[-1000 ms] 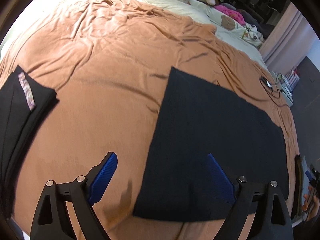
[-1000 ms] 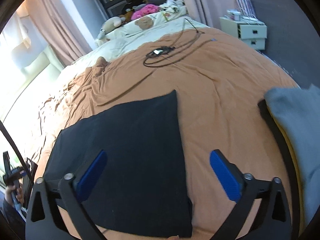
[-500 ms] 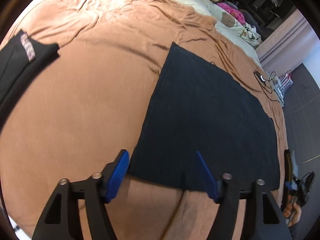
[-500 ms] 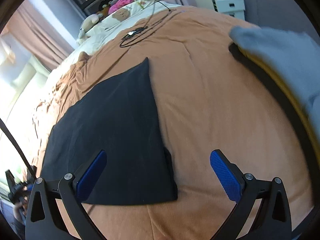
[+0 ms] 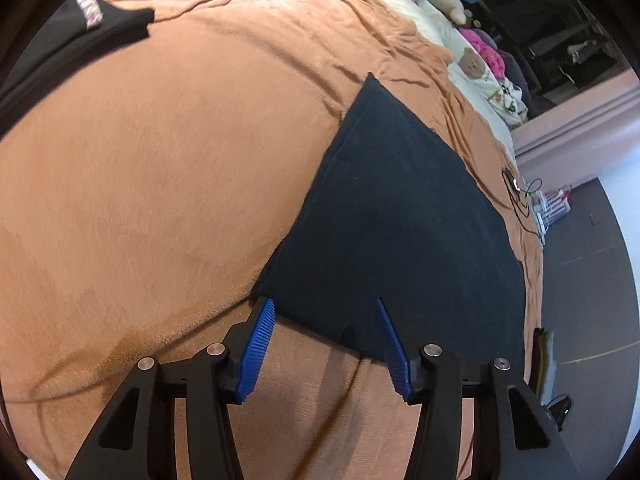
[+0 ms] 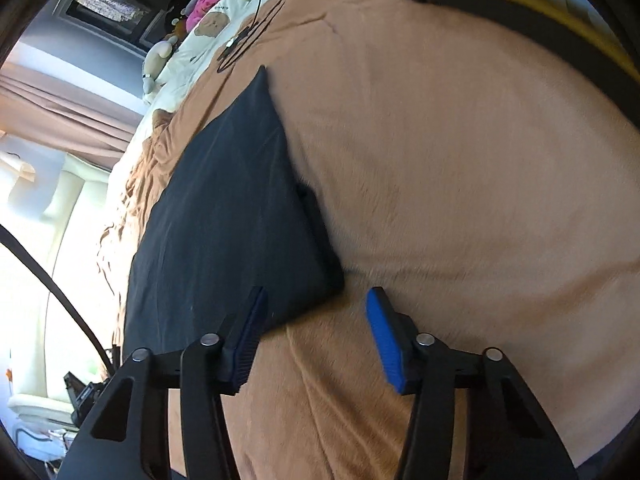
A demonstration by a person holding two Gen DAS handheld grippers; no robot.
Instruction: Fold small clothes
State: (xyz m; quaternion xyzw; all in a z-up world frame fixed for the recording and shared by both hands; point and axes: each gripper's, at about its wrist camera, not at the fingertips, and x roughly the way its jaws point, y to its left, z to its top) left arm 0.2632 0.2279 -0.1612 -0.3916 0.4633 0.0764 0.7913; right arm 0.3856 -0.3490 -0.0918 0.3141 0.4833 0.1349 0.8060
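A dark navy folded garment (image 5: 392,232) lies flat on the orange bedspread (image 5: 160,184); it also shows in the right wrist view (image 6: 228,216). My left gripper (image 5: 324,308) is open, low over the garment's near left corner, its blue fingers (image 5: 258,344) straddling the near edge. My right gripper (image 6: 316,300) is open at the garment's near right corner, the corner lying between the fingers (image 6: 384,332). Neither holds cloth.
A black folded garment with a patterned label (image 5: 72,44) lies far left. A stack of black, yellow and grey clothes (image 6: 532,16) sits at the right. Cables and a device (image 6: 240,40) lie beyond the garment; pillows and plush toys (image 5: 472,60) are at the bed's head.
Both grippers have dropped and moved in toward the garment's near corners. Their jaws have narrowed but stay open. The garment has not moved.
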